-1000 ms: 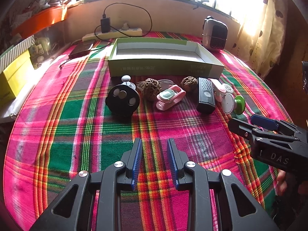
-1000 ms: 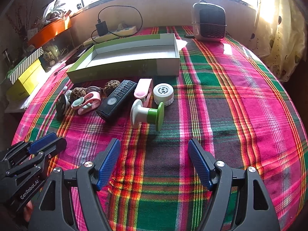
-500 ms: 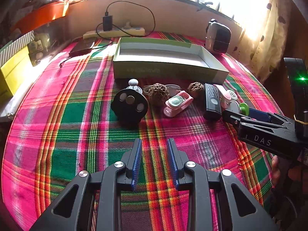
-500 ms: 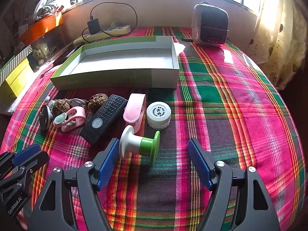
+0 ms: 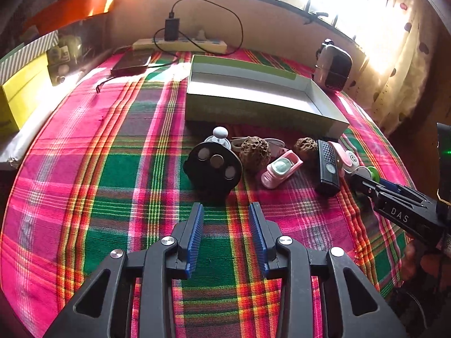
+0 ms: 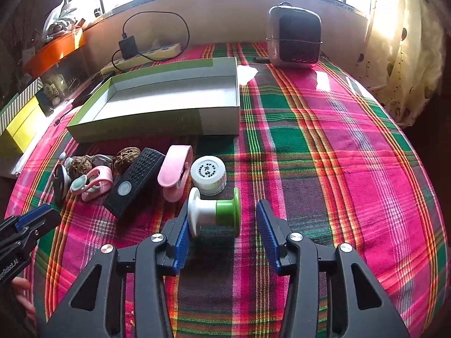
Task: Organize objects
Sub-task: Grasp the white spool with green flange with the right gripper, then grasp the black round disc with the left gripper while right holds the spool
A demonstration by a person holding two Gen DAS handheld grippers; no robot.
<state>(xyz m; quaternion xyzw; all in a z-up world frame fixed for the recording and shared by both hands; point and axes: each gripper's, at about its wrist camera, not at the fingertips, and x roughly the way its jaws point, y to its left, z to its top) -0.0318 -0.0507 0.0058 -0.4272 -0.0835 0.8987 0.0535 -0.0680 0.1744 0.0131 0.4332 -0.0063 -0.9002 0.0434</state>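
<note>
A row of small objects lies on the plaid cloth in front of an open green-and-white box point(image 5: 253, 109) point(image 6: 157, 125). My left gripper point(image 5: 225, 207) is opening, with nothing between its jaws, just short of a black round disc point(image 5: 212, 170). Right of the disc lie two walnuts point(image 5: 255, 152), a pink clip point(image 5: 280, 169) and a black remote point(image 5: 327, 166). My right gripper point(image 6: 222, 209) is closing around a white-and-green spool point(image 6: 210, 209). Its left pad is at the white flange, and its right pad is still apart from the green one. A white jar point(image 6: 208, 174) and a pink case point(image 6: 174, 171) sit behind the spool.
A silver heater point(image 6: 294, 40) stands at the far right. A power strip point(image 5: 180, 45) with a charger and a dark phone point(image 5: 131, 63) lie along the back wall. A yellow box point(image 5: 17, 95) and an orange tray point(image 5: 70, 5) are at the left, a curtain at the right.
Both grippers have moved forward toward the row. The left jaws have spread wider. The right jaws have narrowed, and the spool now sits between them.
</note>
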